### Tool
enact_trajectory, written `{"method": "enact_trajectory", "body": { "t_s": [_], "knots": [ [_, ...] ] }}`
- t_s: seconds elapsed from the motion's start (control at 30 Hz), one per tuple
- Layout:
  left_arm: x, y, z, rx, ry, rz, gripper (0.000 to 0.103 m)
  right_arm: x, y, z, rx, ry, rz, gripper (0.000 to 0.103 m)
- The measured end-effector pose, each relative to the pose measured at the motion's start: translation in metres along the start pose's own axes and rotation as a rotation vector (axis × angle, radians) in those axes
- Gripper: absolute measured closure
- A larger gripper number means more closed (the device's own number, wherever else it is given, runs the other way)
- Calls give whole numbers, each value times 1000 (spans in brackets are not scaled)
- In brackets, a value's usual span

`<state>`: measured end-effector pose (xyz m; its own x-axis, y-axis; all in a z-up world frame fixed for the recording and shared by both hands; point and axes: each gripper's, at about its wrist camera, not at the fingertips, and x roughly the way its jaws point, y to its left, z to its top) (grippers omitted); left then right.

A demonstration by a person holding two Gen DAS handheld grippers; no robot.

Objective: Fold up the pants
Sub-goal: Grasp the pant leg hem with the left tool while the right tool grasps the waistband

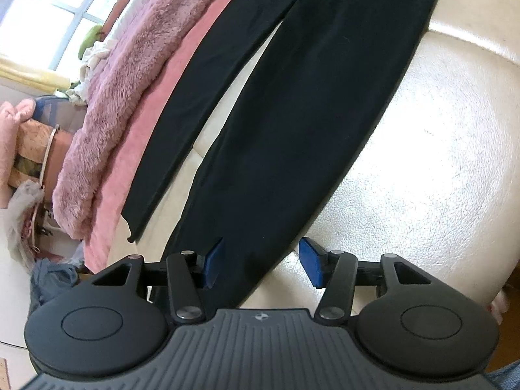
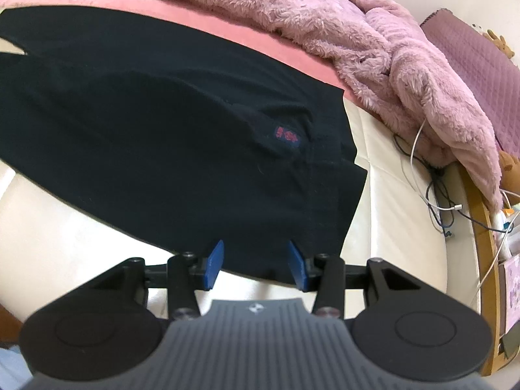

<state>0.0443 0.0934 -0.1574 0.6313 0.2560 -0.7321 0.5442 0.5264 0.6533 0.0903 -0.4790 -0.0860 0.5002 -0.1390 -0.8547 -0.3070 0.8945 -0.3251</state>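
Black pants (image 1: 292,97) spread flat on cream leather sofa (image 1: 422,162), beside pink fluffy blanket (image 2: 325,26). Left gripper (image 1: 261,261) jaws apart, straddling leg hem, pads not pressing. Right gripper (image 2: 256,265) jaws apart, waistband edge between, unclamped.

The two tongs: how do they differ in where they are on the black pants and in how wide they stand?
The left tongs straddle the hem end of one leg of the black pants; the right tongs sit at the near edge by the waist end. The left tongs' blue pads stand wider apart than the right's, one beside the cloth on the cream surface. Both point down at the pants with cloth between the pads.
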Motion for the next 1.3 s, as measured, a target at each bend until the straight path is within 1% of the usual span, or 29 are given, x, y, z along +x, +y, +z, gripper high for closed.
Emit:
{"method": "enact_trajectory", "body": {
  "t_s": [0.07, 0.1, 0.13, 0.2, 0.27, 0.3, 0.43, 0.53, 0.6, 0.67, 0.7, 0.73, 0.77, 0.8, 0.87, 0.93, 1.0, 1.07, 1.1, 1.17, 1.23, 1.3],
  "knots": [
    [-1, 1, 0, 4, 4, 4, 46, 1, -1, -2, -23, 10, -2, 63],
    [-1, 0, 1, 9, 16, 14, 58, 1, -1, -3, -34, 13, 3, 63],
    [1, -2, 0, 30, 36, 27, 64, 0, -1, -4, -48, 17, 9, 63],
    [3, -2, -1, 65, 53, 37, 65, -1, 0, -6, -88, 24, 12, 63],
    [1, -1, -1, 46, 35, 14, 65, -1, -2, -7, -120, 29, 13, 63],
    [1, -2, 0, 57, 25, 17, 64, -1, -3, -7, -125, 29, 17, 63],
    [-3, -8, 2, 111, -12, 2, 62, -5, -5, -9, -137, 22, 6, 63],
    [2, -15, 2, 180, -17, 14, 62, -9, -7, -11, -122, 15, 1, 63],
    [5, -14, 3, 189, -14, 8, 62, -9, -7, -13, -118, 12, 0, 63],
    [7, -8, 5, 157, -8, 2, 61, -9, -4, -14, -142, 8, 1, 63],
    [7, -6, 6, 143, -6, 1, 64, -9, -2, -15, -171, 6, 4, 63],
    [7, -6, 7, 132, -4, 4, 71, -9, 1, -16, -207, 4, 8, 63],
    [9, -6, 10, 119, 7, 22, 77, -9, 3, -18, -250, 4, 11, 63],
    [12, -7, 12, 106, 23, 35, 86, -8, 6, -19, -297, 6, 9, 63],
    [13, -6, 17, 63, 32, 2, 93, -6, 11, -22, -397, 18, 5, 63],
    [14, -7, 20, 45, 40, 12, 98, -2, 15, -23, -487, 33, 10, 63],
    [11, -2, 22, -1, 40, 21, 101, 3, 19, -25, -567, 47, -1, 64],
    [7, 8, 23, -101, 34, 9, 102, 8, 22, -26, -626, 54, -6, 66],
    [5, 14, 24, -145, 27, 7, 102, 11, 22, -26, -644, 59, -6, 67],
    [0, 26, 26, -225, 4, 22, 102, 19, 26, -27, -684, 76, -5, 73],
    [-4, 35, 29, -295, -14, 35, 102, 24, 29, -29, -722, 80, 4, 75],
    [-6, 43, 33, -358, -24, 47, 102, 23, 29, -28, -720, 78, 2, 76]
  ]
}}
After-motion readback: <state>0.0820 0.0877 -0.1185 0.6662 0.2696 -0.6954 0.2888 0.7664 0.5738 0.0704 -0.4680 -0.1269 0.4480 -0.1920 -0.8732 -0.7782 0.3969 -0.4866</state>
